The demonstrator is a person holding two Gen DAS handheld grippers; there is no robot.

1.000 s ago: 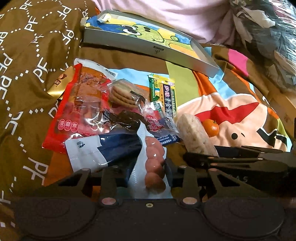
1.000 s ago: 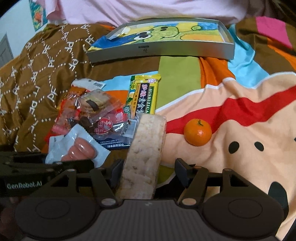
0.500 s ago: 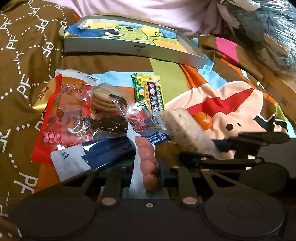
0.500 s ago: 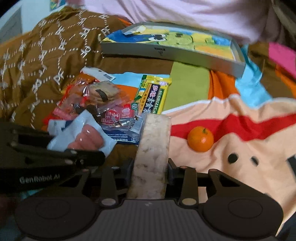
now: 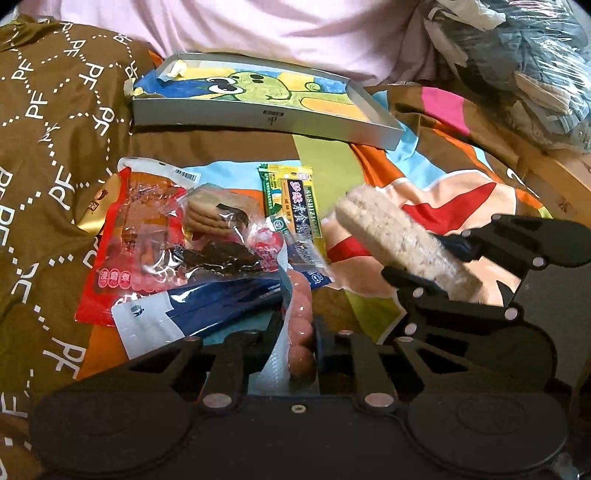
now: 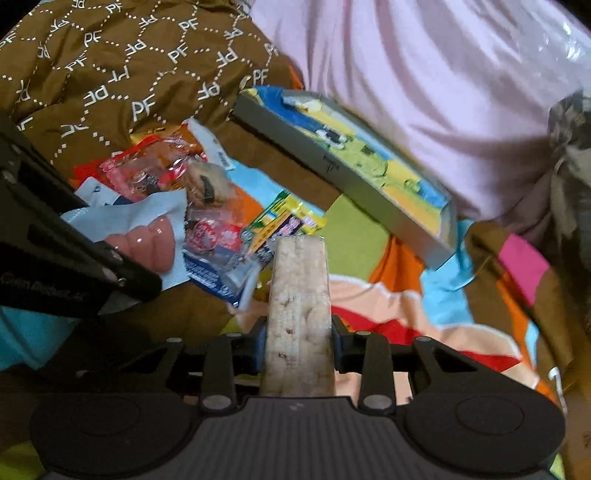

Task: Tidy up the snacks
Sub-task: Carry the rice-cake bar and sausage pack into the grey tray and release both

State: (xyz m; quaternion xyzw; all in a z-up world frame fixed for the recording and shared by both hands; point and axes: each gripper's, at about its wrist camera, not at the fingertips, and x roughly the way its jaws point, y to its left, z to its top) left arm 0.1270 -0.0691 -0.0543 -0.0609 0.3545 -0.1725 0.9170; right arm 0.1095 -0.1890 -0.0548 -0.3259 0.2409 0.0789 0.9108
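My left gripper [image 5: 297, 338] is shut on a clear pack of pink sausages [image 5: 301, 325], also seen in the right wrist view [image 6: 147, 240]. My right gripper [image 6: 297, 339] is shut on a long rice-cracker bar [image 6: 297, 306] and holds it lifted and tilted; the bar shows in the left wrist view [image 5: 399, 240]. A shallow grey box with a cartoon frog lining [image 5: 266, 92] lies at the back, and in the right wrist view [image 6: 343, 162]. A pile of snack packs lies on the blanket: a red pack [image 5: 125, 236], biscuits [image 5: 207, 214], a green-yellow bar [image 5: 291, 195], a blue-white pouch [image 5: 177, 314].
A brown quilt with PF lettering [image 5: 48, 129] lies at the left. A pink pillow [image 5: 295, 29] lies behind the box. Bagged clothes [image 5: 517, 55] lie at the back right. The colourful cartoon blanket [image 5: 461, 184] spreads at the right.
My right gripper has lifted the rice-cracker bar off the blanket and swung left and upward. My left gripper has closed in tighter on the sausage pack. The orange is out of view.
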